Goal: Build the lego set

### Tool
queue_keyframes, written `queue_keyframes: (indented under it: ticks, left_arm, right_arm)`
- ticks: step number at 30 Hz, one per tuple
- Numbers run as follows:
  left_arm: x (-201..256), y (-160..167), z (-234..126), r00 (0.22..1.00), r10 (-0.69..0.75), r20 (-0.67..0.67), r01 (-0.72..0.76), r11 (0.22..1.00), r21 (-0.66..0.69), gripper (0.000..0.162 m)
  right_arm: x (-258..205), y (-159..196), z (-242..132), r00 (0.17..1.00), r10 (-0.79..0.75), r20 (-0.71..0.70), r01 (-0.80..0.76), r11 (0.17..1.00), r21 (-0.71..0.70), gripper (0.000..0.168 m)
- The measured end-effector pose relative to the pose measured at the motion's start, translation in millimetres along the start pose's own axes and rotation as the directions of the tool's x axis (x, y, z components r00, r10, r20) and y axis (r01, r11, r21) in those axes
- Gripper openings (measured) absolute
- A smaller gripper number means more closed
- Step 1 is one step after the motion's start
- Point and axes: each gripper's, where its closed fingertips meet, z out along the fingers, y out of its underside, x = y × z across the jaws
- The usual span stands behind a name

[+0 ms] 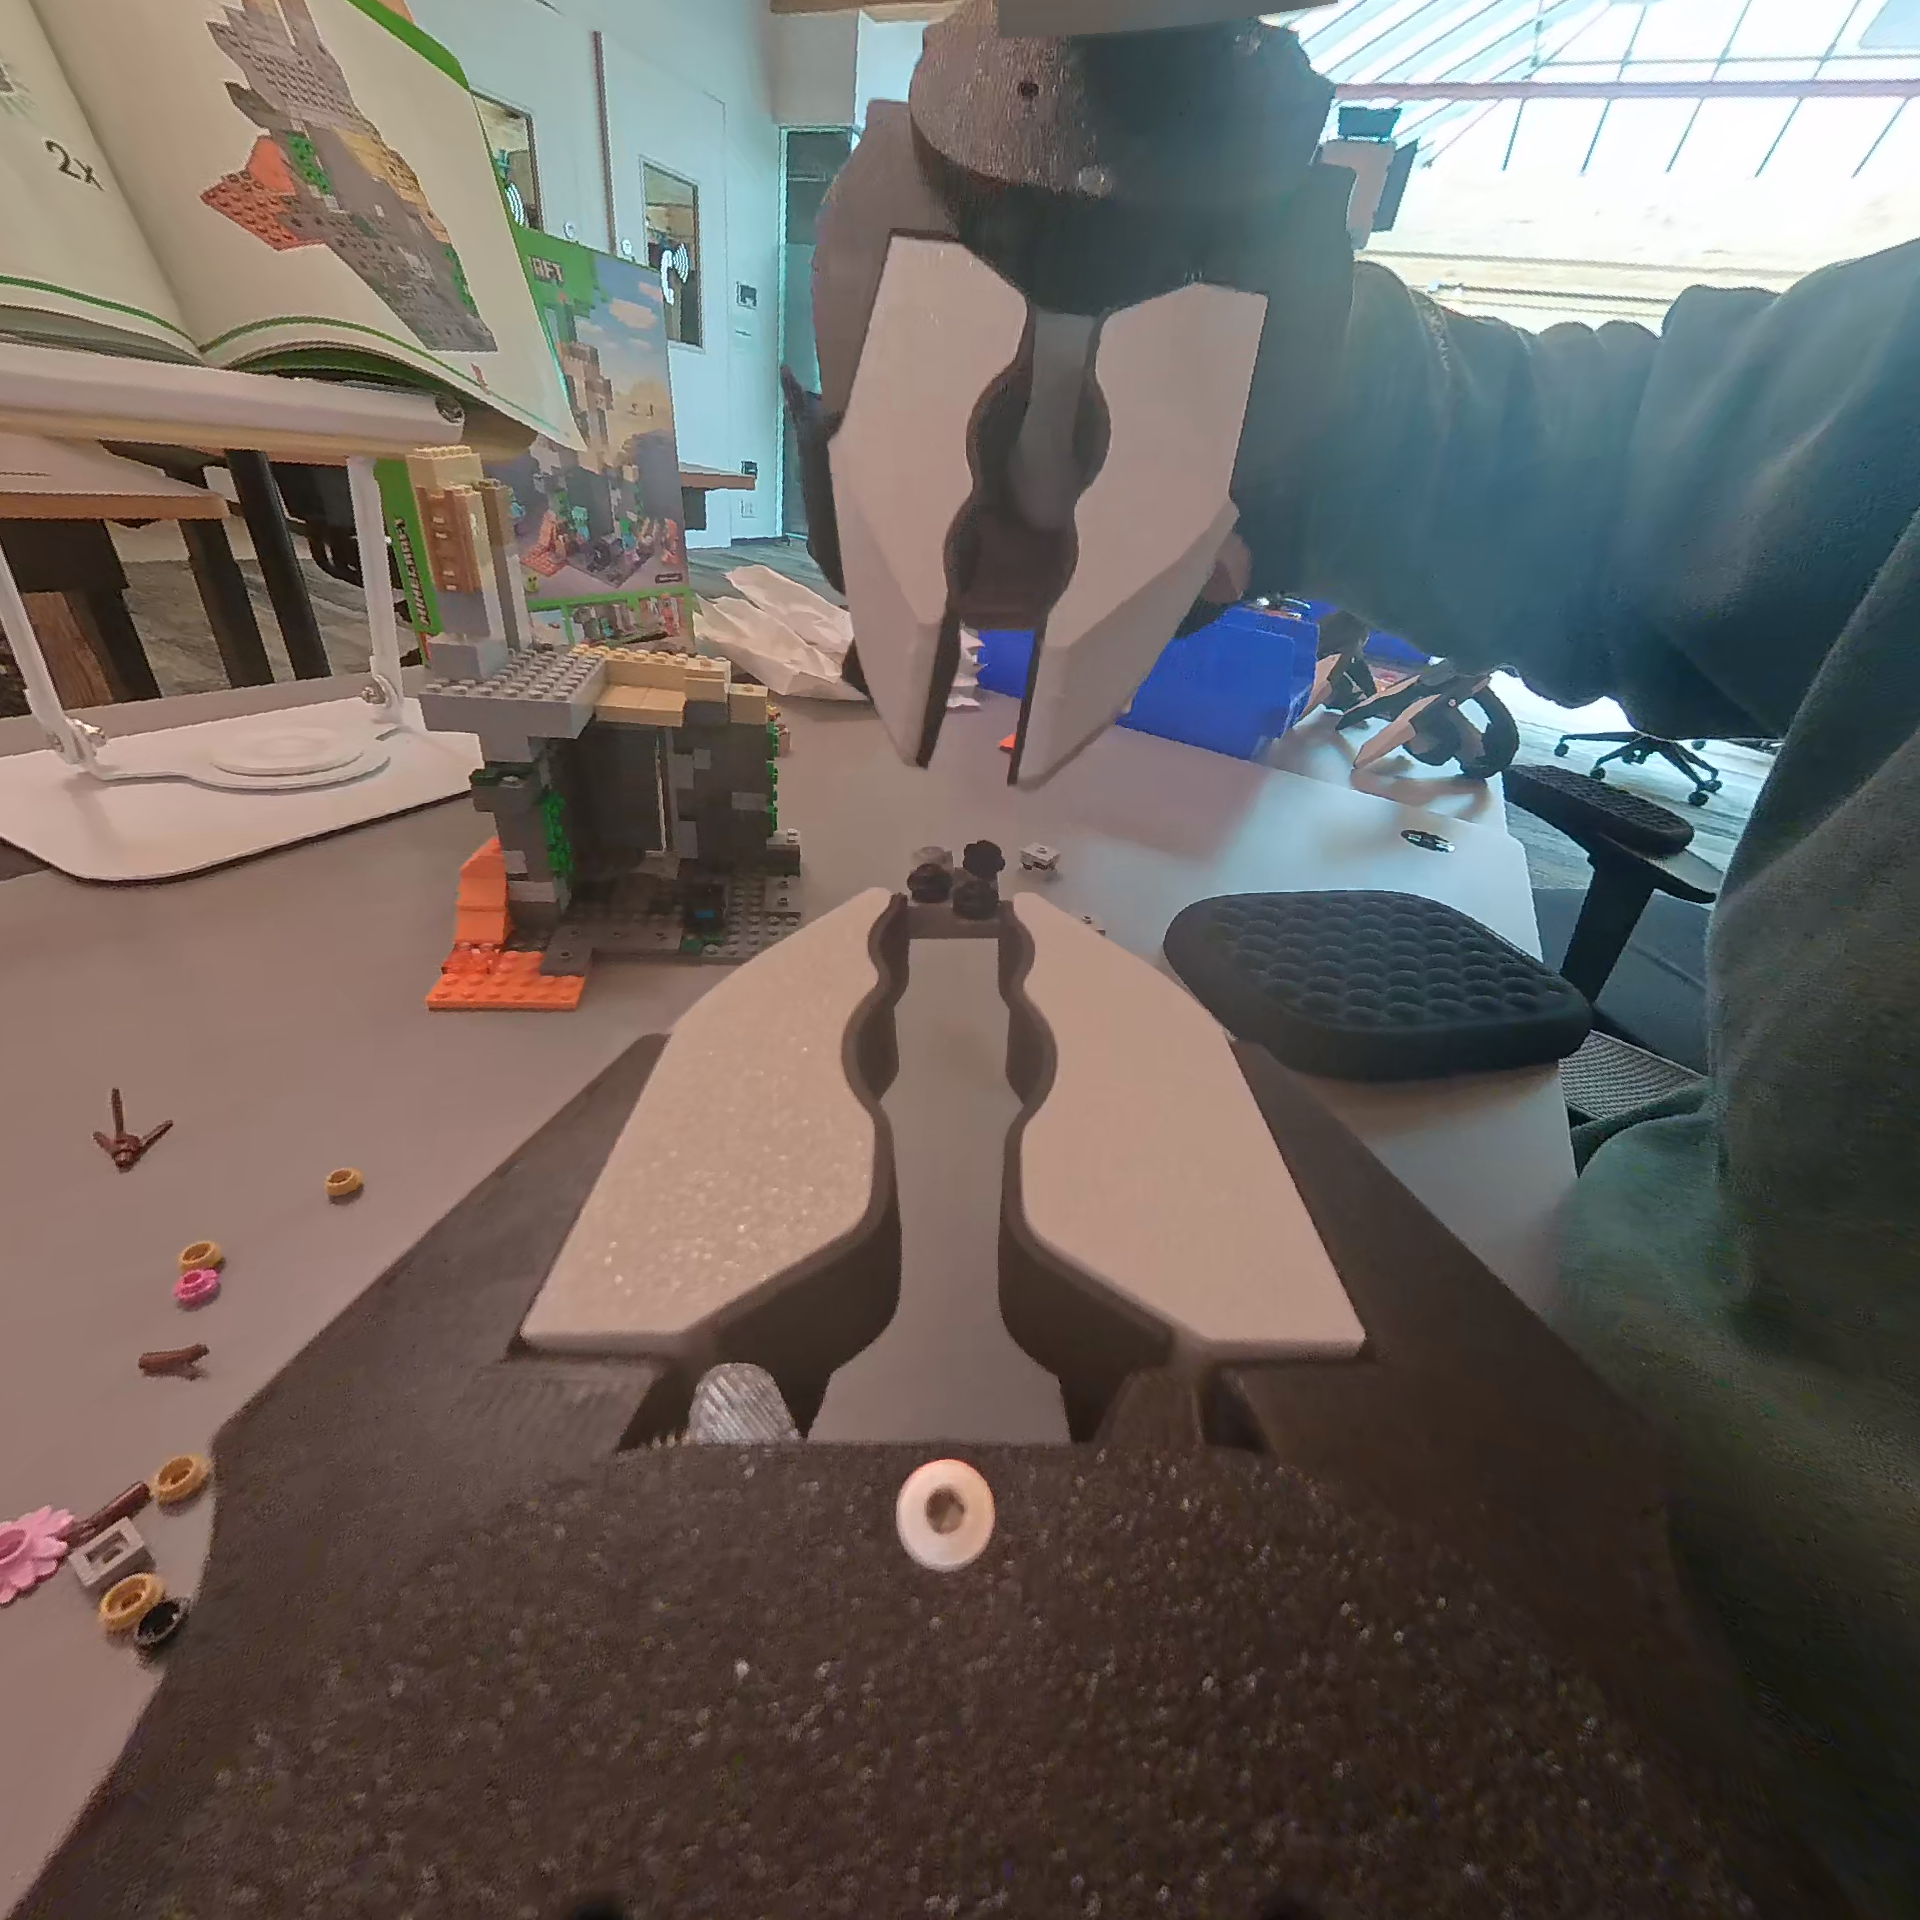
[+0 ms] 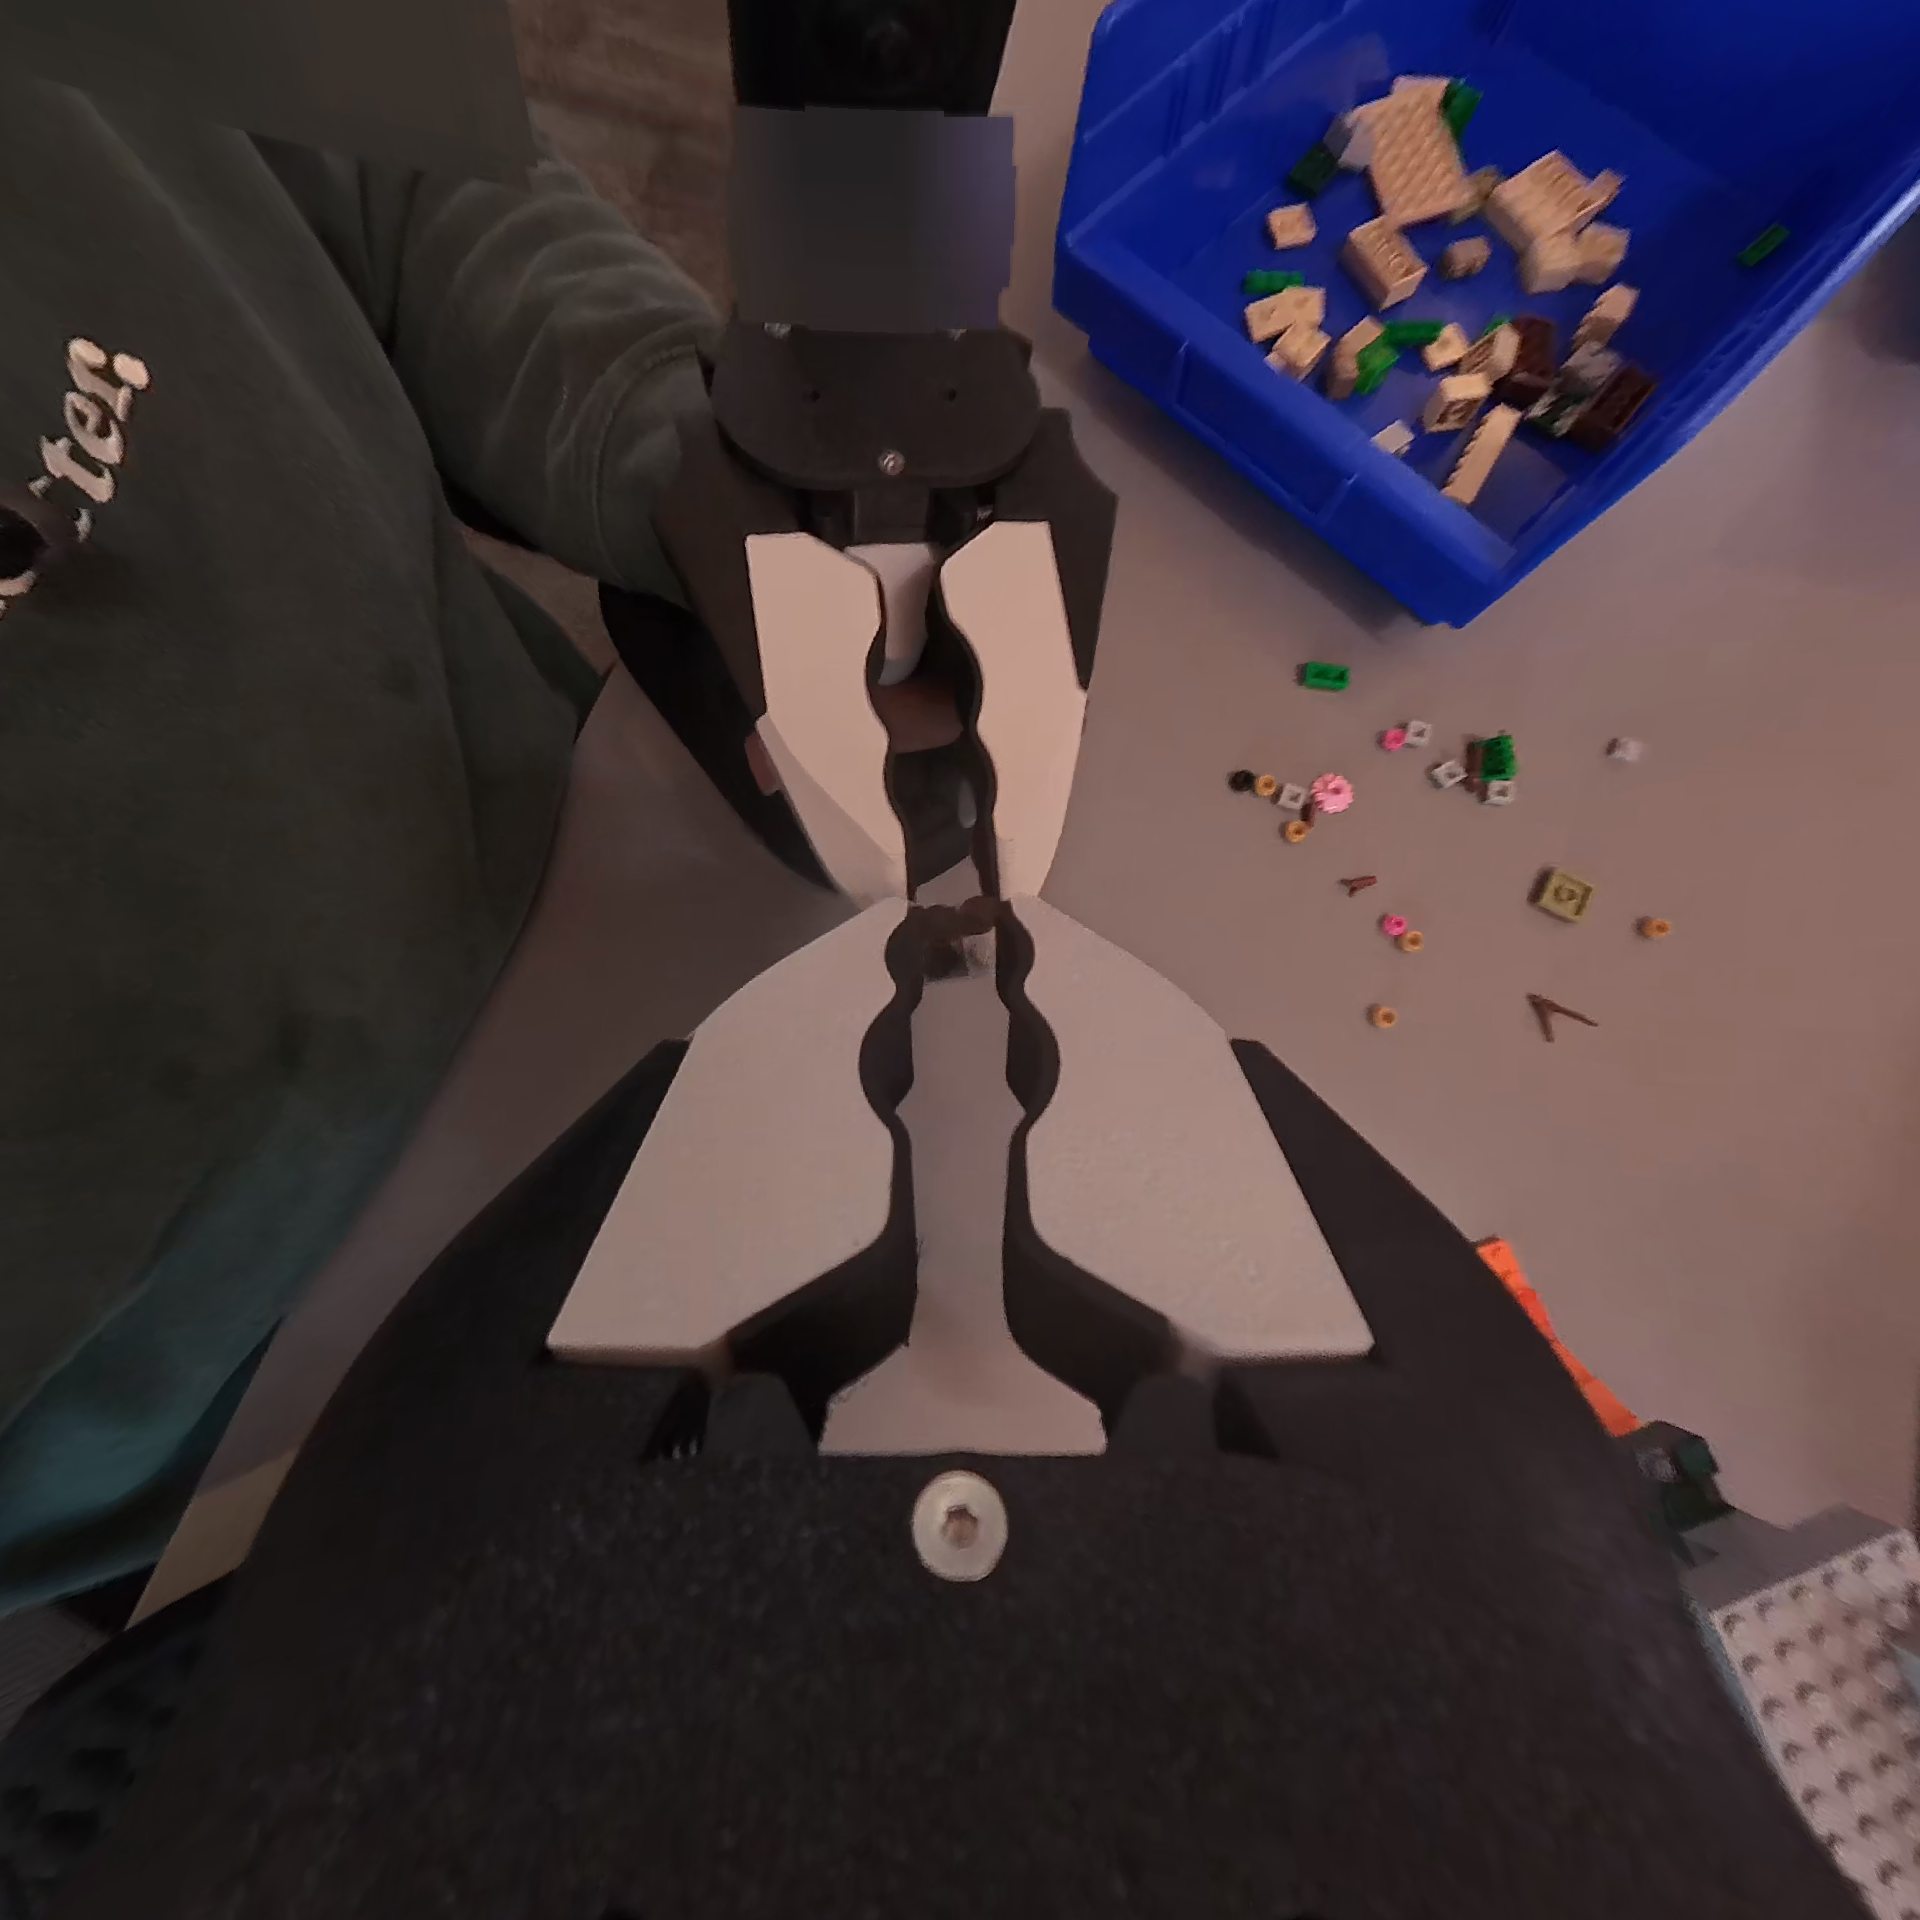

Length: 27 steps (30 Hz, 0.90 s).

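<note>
My left gripper (image 1: 954, 909) is shut on a small grey plate (image 1: 956, 925) with a few dark round pieces (image 1: 975, 891) on top, and holds it over the table. My right gripper (image 1: 968, 769) points down just above that plate, its jaws a little apart and empty. In the right wrist view my right gripper (image 2: 951, 925) meets the left gripper (image 2: 951, 888) tip to tip, with the dark pieces (image 2: 951, 940) between them. The part-built lego house (image 1: 623, 810) stands on an orange and grey base to the left.
An open instruction booklet (image 1: 260, 208) sits on a white stand, with the set's box (image 1: 613, 447) behind the build. A blue bin (image 2: 1455, 312) holds tan, green and brown bricks. Small loose pieces (image 2: 1455, 831) lie scattered on the grey table (image 1: 260, 1039). A black chair armrest (image 1: 1371, 977) is at the right. From the left gripper's tips to the part-built lego house (image 1: 623, 810) is close to 25 centimeters.
</note>
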Motion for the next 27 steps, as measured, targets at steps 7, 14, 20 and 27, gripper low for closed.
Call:
queue_keyframes:
  ticks: [7,14,20,27]
  left_arm:
    - [-0.2,-0.8,-0.6,1.000,0.010,0.006,-0.010,1.000,0.004,0.016]
    - [0.3,-1.0,-0.8,1.000,0.016,0.006,-0.016,1.000,0.005,0.016]
    - [0.2,-0.8,-0.4,1.000,0.019,0.007,-0.019,1.000,0.003,0.016]
    - [1.5,-0.8,-0.6,0.999,0.031,0.008,-0.031,1.000,0.003,0.016]
  right_arm:
    - [8.4,-9.3,-15.5,0.995,0.005,-0.096,0.006,0.993,0.116,0.014]
    - [7.5,2.9,-25.4,0.965,-0.006,-0.262,0.053,0.983,0.176,0.015]
    - [-5.1,22.4,-21.0,0.922,-0.008,-0.387,0.089,0.978,0.190,0.016]
    - [-15.9,29.5,-9.5,0.843,-0.112,-0.526,0.206,0.971,0.124,0.025]
